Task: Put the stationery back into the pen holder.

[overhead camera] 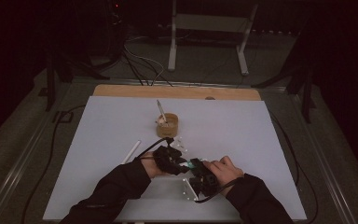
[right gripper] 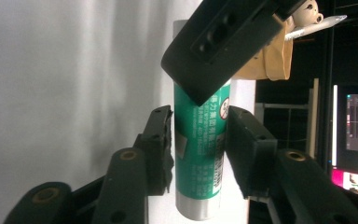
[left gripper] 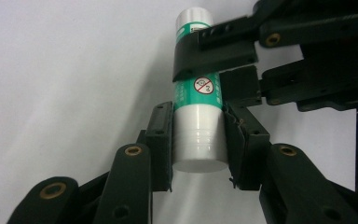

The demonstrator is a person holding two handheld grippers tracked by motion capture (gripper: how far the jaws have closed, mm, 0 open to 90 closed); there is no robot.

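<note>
Both grippers clamp one green-labelled glue stick [left gripper: 199, 116] near the tabletop's [overhead camera: 270, 140] front edge: left gripper [left gripper: 198, 140] on its white cap end, right gripper [right gripper: 199, 149] on the body; label shows a crossed-out "2" symbol, other print unreadable.

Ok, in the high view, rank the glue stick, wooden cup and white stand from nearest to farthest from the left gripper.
1. glue stick: held in the left gripper fingers, front of the table.
2. wooden cup: mid-table, behind the gripper.
3. white stand: on the floor beyond the table.
</note>
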